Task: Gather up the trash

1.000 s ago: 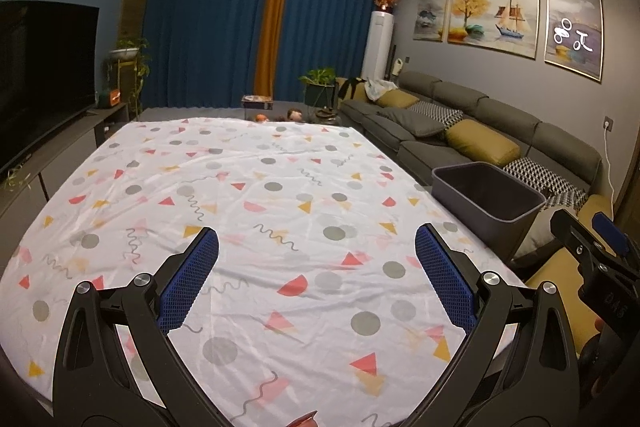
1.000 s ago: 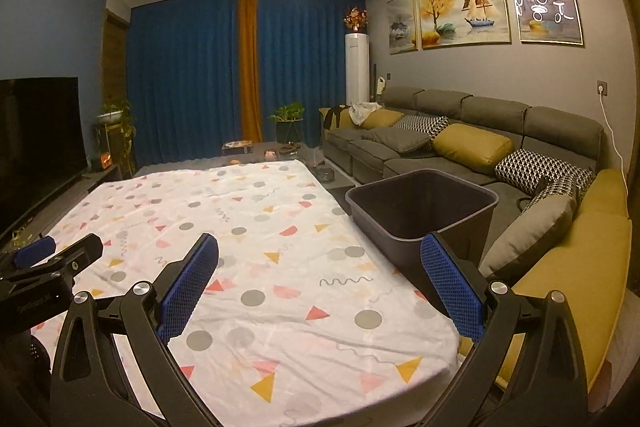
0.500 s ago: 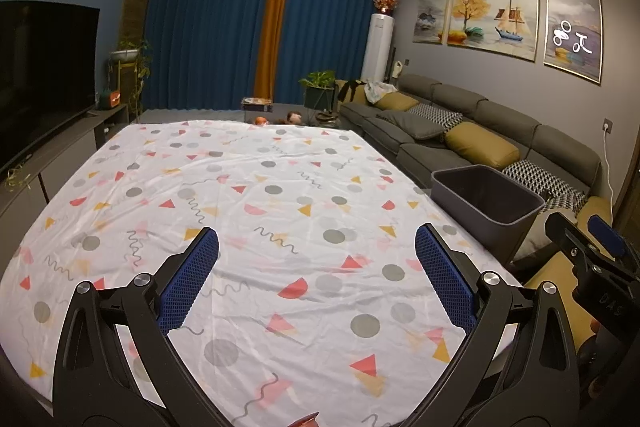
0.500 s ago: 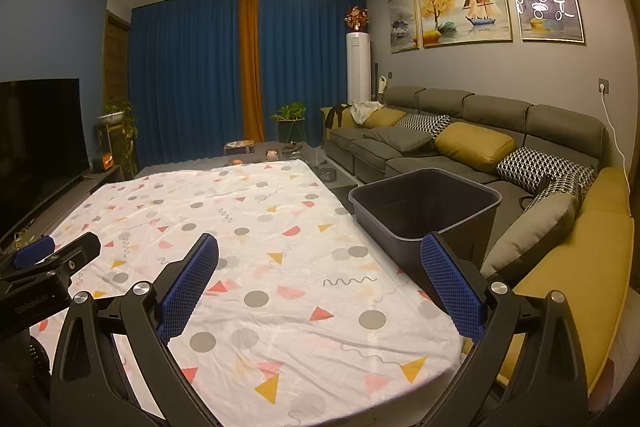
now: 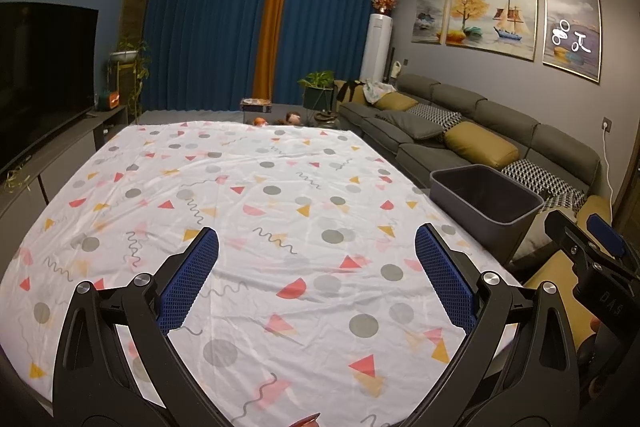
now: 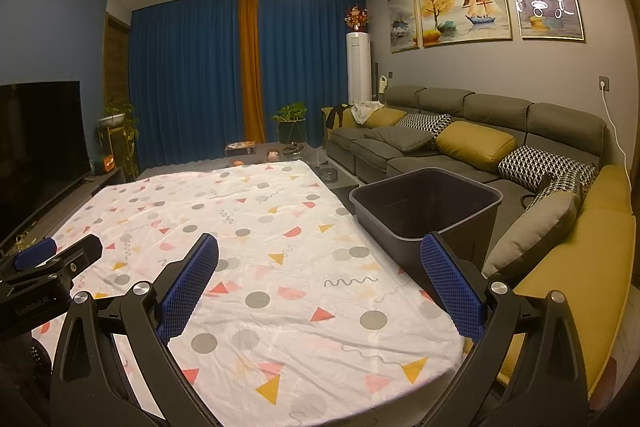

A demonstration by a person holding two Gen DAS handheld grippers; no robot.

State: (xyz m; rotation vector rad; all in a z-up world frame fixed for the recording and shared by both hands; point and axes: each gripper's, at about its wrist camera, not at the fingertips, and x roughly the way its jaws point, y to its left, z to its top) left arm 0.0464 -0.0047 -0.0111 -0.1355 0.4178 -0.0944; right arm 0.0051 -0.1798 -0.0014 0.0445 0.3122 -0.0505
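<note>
Both tongs are held wide apart and gripping nothing above a patterned sheet [image 5: 280, 227], the left tongs [image 5: 316, 267] over its middle and the right tongs [image 6: 320, 267] nearer its right edge. A dark bin [image 6: 428, 207], just beyond the right tongs' right pad [image 6: 448, 279], is seen empty where its inside shows; no trash is seen on the sheet.

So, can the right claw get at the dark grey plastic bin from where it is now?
Probably yes. The right claw is open and holds nothing, and the dark grey plastic bin stands just ahead of its right finger, beside the patterned white tablecloth. Nothing lies between them.
</note>
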